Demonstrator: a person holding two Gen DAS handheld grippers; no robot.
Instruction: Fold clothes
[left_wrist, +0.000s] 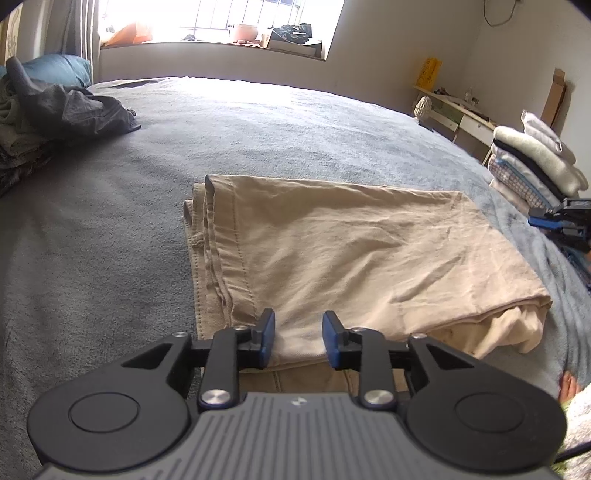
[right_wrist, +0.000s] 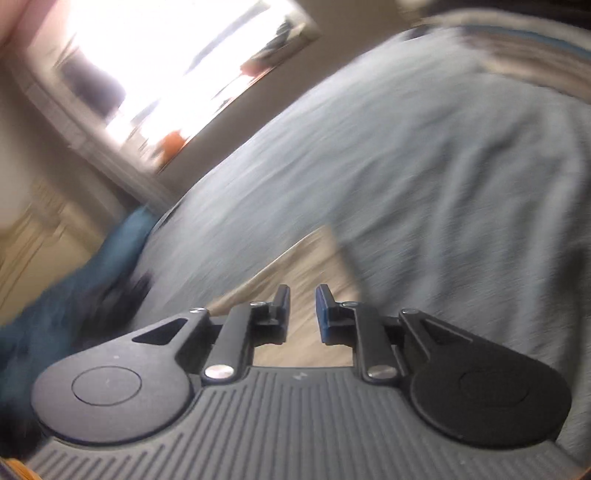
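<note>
Folded beige trousers (left_wrist: 332, 251) lie flat on the grey-blue blanket (left_wrist: 258, 129) of a bed. My left gripper (left_wrist: 299, 334) hovers at the near edge of the trousers. Its blue pads stand apart, with cloth below the gap and nothing pinched. The right wrist view is tilted and smeared by motion. In it my right gripper (right_wrist: 302, 314) is open over a strip of the beige cloth (right_wrist: 303, 258), with nothing between the fingers. In the left wrist view the right gripper (left_wrist: 543, 218) shows at the right edge, beside the trousers.
A heap of dark unfolded clothes (left_wrist: 55, 107) lies at the far left of the bed beside a blue pillow (left_wrist: 55, 68). A stack of folded clothes (left_wrist: 532, 162) stands at the right edge. A white desk (left_wrist: 454, 110) is by the wall, and a window is behind.
</note>
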